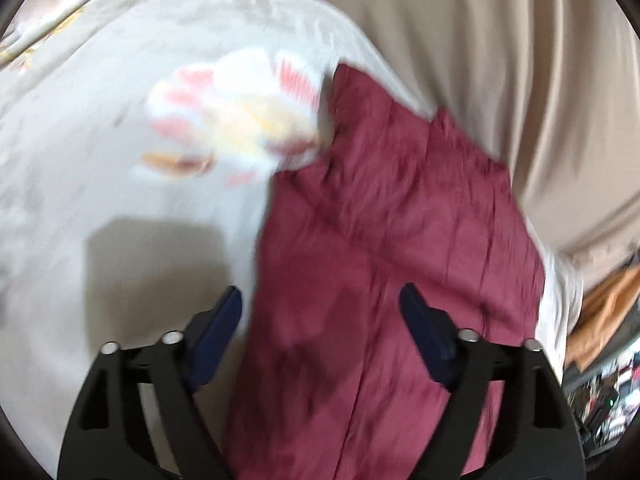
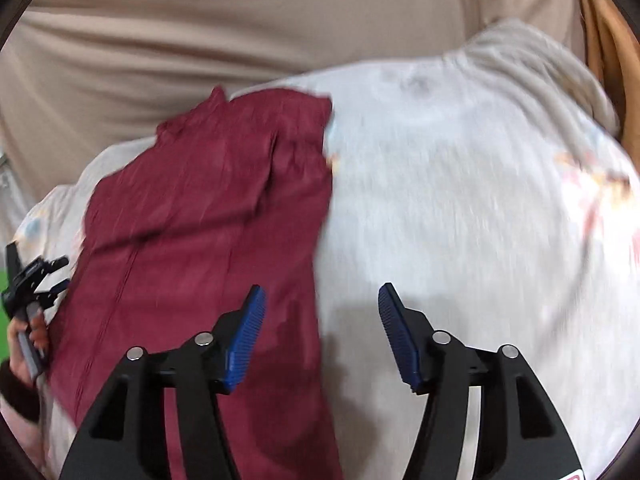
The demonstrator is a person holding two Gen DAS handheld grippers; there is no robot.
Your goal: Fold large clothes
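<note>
A maroon garment (image 1: pixel 400 240) lies flat in a long strip on a pale sheet (image 1: pixel 100 160) printed with flowers. My left gripper (image 1: pixel 322 300) hangs open above the garment's left edge, with nothing between its dark blue pads. In the right wrist view the same garment (image 2: pixel 200 208) lies to the left. My right gripper (image 2: pixel 322 300) stands open over its right edge and the sheet (image 2: pixel 460 200), holding nothing. The left gripper (image 2: pixel 60 274) shows small at the far left, held by a hand (image 2: pixel 24 344). Both views are blurred.
A beige draped cloth (image 1: pixel 480 40) rises behind the sheet, the same beige cloth (image 2: pixel 200 20) filling the top of the right wrist view. An orange-brown object (image 1: pixel 612 300) and dark clutter (image 1: pixel 608 392) lie past the sheet's right edge.
</note>
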